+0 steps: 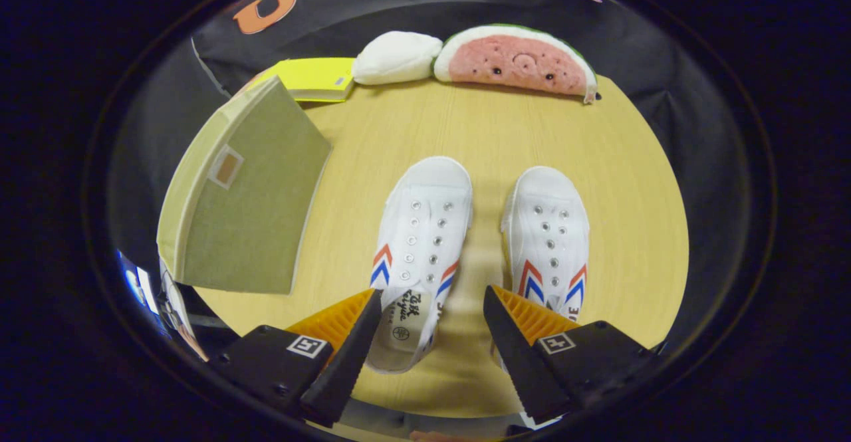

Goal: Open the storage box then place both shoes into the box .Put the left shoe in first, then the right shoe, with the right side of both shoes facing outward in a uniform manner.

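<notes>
While the gripper (432, 309) hangs with fingers apart above the white canvas left shoe (419, 249), the olive fabric storage box (246, 203) sits closed beside it.

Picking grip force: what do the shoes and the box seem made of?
Shoes: white canvas-like cloth, matte, with metal-looking eyelets. Box: looks like fabric-covered board, matte olive with stitched pale edges. The gripper is open, fingers either side of the left shoe's heel.
</notes>
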`<act>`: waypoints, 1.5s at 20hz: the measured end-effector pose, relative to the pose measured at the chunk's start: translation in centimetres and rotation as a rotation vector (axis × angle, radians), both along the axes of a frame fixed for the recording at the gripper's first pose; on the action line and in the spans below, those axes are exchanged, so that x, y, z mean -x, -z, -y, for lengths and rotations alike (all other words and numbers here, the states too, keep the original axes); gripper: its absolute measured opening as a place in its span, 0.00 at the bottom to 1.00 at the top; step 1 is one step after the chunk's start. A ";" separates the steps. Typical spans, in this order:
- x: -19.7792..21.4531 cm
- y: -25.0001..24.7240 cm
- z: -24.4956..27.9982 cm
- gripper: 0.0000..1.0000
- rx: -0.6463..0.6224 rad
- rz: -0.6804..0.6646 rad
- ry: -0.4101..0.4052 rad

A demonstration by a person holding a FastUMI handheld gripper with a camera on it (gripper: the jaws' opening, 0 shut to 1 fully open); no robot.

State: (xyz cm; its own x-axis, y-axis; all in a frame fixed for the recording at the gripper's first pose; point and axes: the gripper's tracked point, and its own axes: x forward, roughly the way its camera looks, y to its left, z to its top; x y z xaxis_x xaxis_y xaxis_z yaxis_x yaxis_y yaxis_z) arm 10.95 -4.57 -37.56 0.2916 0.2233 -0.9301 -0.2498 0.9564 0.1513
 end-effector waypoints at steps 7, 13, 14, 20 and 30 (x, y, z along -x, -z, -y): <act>-1.2 2.2 0.6 0.80 0.107 -0.057 -0.085; -0.8 3.5 0.4 0.53 0.002 -0.142 -0.005; -0.8 3.3 -0.3 0.42 -0.036 -0.162 -0.018; -0.4 2.3 -0.6 0.07 -0.030 -0.164 0.022; -0.3 -5.8 -3.2 0.06 -0.127 -0.032 0.149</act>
